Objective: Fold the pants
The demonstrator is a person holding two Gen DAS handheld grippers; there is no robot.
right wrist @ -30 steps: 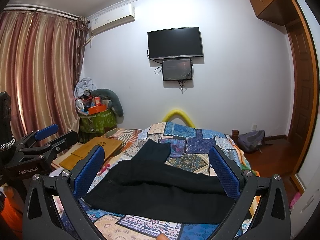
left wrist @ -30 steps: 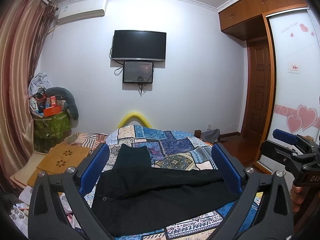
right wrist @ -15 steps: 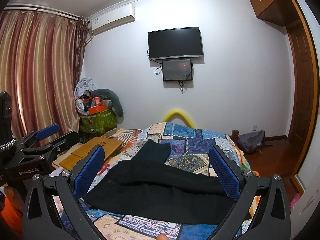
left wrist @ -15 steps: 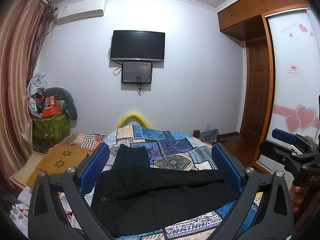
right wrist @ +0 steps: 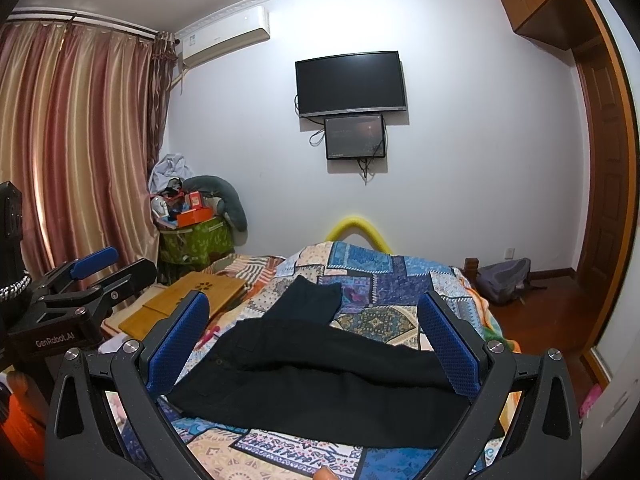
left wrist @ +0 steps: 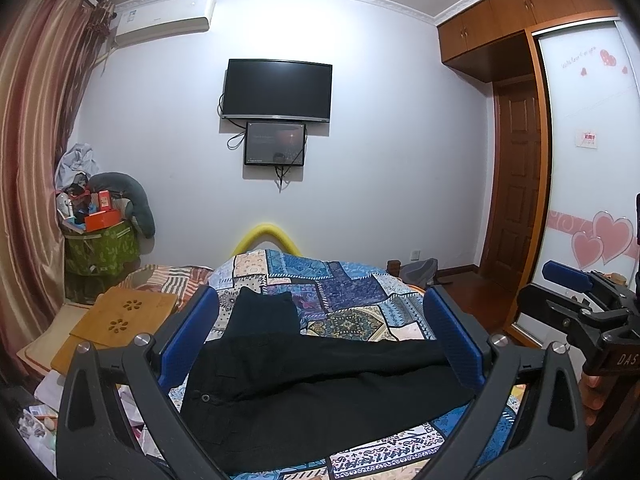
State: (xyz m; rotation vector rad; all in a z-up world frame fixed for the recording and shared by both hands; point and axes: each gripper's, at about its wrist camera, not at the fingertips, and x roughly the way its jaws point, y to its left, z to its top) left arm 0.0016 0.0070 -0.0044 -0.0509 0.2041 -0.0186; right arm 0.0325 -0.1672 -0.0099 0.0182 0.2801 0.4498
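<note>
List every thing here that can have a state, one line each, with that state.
Black pants: lying unfolded across the patchwork quilt, one leg angled away.
Left gripper: open, holding nothing.
Right gripper: open, holding nothing.
Wall-mounted black television: screen dark.
Small monitor below it: dimly lit.
Brown wooden door: shut.

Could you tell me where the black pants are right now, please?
In both wrist views the black pants lie spread across the patchwork bedspread, below the wall TV.
</note>
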